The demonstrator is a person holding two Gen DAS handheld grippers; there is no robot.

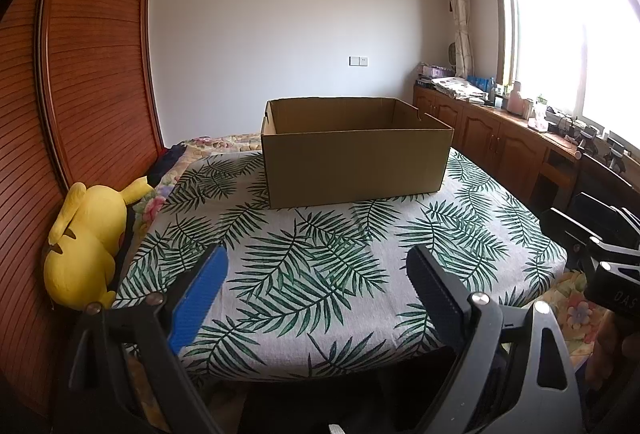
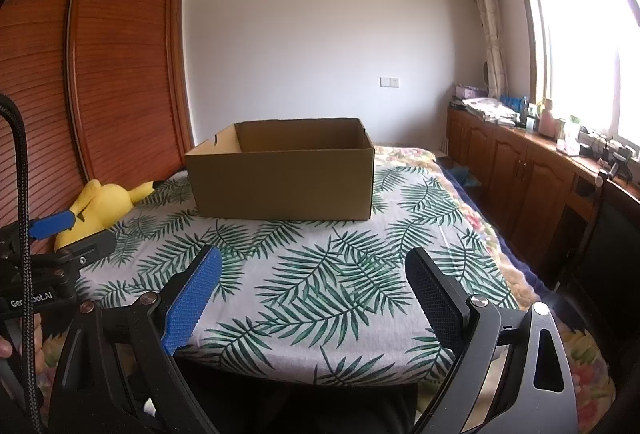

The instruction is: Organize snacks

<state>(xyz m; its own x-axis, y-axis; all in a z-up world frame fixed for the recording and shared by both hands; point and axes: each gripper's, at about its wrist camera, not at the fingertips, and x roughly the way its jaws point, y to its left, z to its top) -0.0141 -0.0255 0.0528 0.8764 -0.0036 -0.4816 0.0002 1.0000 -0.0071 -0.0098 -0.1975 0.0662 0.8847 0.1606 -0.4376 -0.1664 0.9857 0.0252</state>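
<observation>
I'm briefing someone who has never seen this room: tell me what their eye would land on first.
First, the open cardboard box, standing mid-table on the palm-leaf tablecloth; no snacks show anywhere. Next, the yellow plush toy lying off the table's left edge against the wooden wardrobe. Nearest the camera, the left gripper and right gripper both hang open and empty above the table's near edge.

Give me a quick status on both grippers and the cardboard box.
Left gripper open, empty. Right gripper open, empty. Cardboard box upright on the leaf-print cloth, top open; no snacks visible. Nothing between fingers and box.
</observation>
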